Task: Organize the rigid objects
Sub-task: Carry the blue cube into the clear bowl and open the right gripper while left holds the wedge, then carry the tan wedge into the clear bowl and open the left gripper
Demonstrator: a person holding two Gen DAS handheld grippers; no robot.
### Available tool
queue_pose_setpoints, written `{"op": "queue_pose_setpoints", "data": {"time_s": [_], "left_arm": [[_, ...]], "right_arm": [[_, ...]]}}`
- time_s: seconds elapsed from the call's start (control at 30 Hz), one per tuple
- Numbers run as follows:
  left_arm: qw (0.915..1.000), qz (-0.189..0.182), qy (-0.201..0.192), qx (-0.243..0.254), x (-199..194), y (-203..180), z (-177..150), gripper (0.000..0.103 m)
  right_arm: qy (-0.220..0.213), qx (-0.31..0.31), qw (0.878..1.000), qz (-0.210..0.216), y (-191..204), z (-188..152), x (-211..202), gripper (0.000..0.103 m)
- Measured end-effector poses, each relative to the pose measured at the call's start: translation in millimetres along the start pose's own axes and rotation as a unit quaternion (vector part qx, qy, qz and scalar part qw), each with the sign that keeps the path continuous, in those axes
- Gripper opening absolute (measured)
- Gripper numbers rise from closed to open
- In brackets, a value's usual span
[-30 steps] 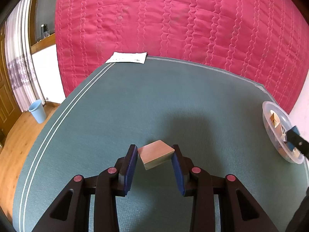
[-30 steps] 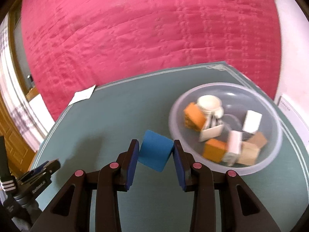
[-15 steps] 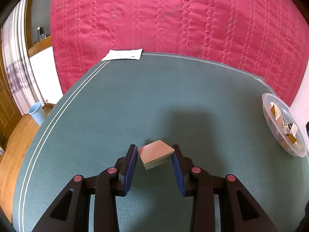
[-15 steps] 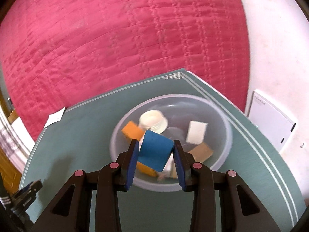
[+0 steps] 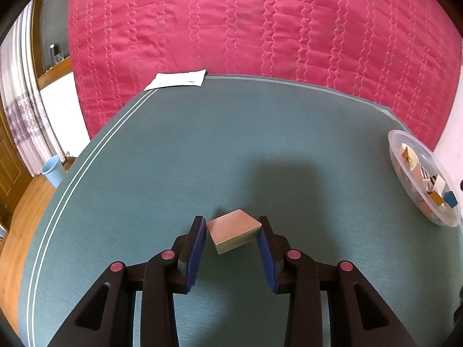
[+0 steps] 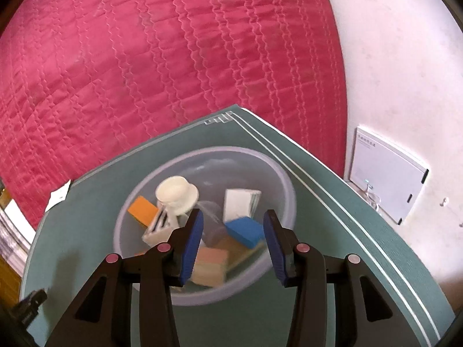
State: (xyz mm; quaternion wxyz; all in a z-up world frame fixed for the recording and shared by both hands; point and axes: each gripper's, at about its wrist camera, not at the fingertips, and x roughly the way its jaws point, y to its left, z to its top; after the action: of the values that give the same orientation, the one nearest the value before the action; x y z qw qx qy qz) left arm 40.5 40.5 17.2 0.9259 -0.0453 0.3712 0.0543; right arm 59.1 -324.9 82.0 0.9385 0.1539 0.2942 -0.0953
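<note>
Right tool hangs over the clear plastic bowl, its jaws having just been opening, nothing gripped between them. The blue block lies loose inside the bowl among the orange block, the cream cup and other pieces. Left tool is clenched on a wooden block, well left of the bowl over the green bench.

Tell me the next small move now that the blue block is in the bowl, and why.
Probably draw the right gripper back off the clear bowl. Its jaws have just been opening, and the blue block lies loose among the other pieces, no pad touching it. That would clear the way for the left gripper, shut on the wooden block, to bring it over.
</note>
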Motion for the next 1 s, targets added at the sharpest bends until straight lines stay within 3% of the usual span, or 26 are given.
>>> {"op": "queue_pose_setpoints", "data": {"time_s": [0.57,0.77,0.9,1.0], "left_arm": [[0.9956,-0.068,-0.007,0.065,-23,-79,15,0.038],[0.9893,-0.107,-0.011,0.099,-27,-122,26,0.038],[0.9804,-0.156,-0.004,0.119,-26,-155,33,0.038],[0.9757,-0.172,-0.006,0.135,-26,-176,36,0.038]], "right_arm": [[-0.003,0.021,1.000,-0.009,-52,-18,-23,0.053],[-0.011,0.025,1.000,0.002,-52,-22,-24,0.056],[-0.010,0.027,1.000,0.001,-50,-27,-23,0.059],[-0.010,0.028,1.000,0.004,-49,-29,-23,0.059]]}}
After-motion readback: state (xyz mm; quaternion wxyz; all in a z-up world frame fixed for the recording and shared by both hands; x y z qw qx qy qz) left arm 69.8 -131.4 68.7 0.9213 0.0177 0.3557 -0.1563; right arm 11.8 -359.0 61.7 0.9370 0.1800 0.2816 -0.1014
